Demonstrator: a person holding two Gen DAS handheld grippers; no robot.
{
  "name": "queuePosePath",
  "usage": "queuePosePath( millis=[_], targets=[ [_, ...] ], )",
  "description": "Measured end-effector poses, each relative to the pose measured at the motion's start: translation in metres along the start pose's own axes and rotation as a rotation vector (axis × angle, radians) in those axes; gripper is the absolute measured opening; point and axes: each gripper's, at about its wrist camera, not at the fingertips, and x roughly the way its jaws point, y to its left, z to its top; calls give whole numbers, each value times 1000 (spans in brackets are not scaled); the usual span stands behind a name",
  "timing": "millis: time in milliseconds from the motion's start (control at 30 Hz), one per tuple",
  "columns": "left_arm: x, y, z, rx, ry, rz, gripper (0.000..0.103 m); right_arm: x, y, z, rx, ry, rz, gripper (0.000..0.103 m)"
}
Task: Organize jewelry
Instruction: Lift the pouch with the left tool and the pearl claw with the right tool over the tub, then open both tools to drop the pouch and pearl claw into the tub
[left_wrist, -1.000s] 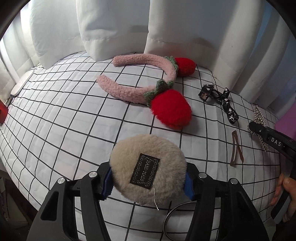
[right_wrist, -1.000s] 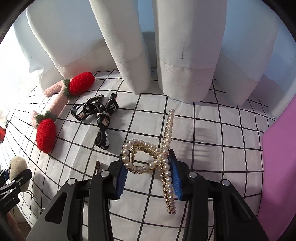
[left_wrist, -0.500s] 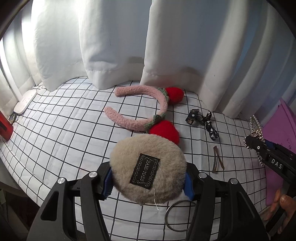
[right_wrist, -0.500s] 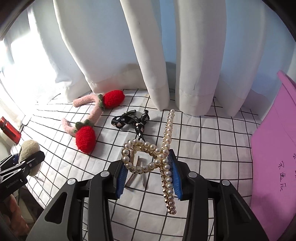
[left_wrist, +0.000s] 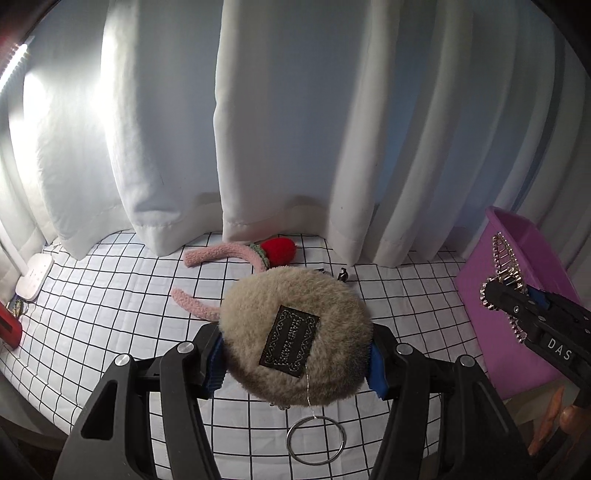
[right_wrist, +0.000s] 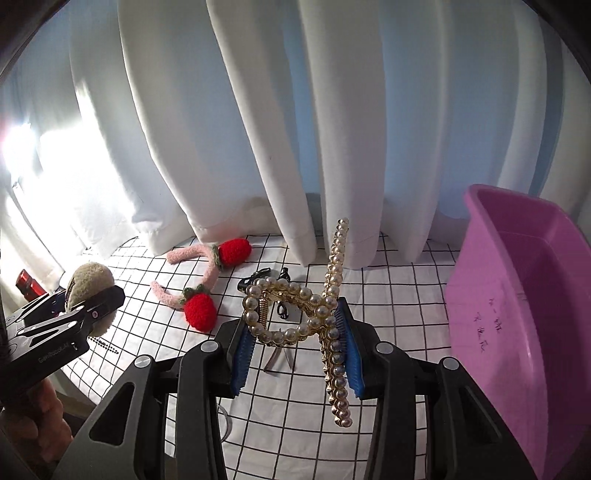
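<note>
both my grippers have risen off the checked cloth (left_wrist: 110, 295); left gripper (left_wrist: 295, 360) clamps the fuzzy pom-pom (left_wrist: 295, 332), right gripper (right_wrist: 295, 347) pinches the pearl hair claw (right_wrist: 314, 314) beside the purple bin (right_wrist: 517, 295).

White curtains (left_wrist: 280, 122) hang in folds behind a worktop covered in a white cloth with a black grid (left_wrist: 110, 314). At its left edge lie a white flat device (left_wrist: 33, 275) and a red object (left_wrist: 9, 328).
</note>
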Motion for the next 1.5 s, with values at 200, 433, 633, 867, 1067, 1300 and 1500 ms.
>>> queuePosePath(
  millis=[200,433,633,867,1067,1300,1500],
  targets=[
    [-11,-48,19,85,-45,-90,57,-47,-36,2,55,-65,-88,40],
    [-16,-118,30,192,-73,-203,57,-94,-90,-6,139,-121,-196,40],
    [-16,-177,37,270,-78,-292,57,-129,-139,-18,220,-154,-281,40],
    [-11,-237,41,333,-63,-367,57,-150,-188,-35,300,-163,-344,40],
    [1,-287,39,385,-38,-412,57,-150,-215,-44,339,-155,-362,40],
    [36,-339,35,405,32,-429,57,-124,-244,-55,370,-103,-344,40],
    [69,-360,27,415,108,-403,58,-95,-261,-60,387,-39,-319,40]
  ],
)
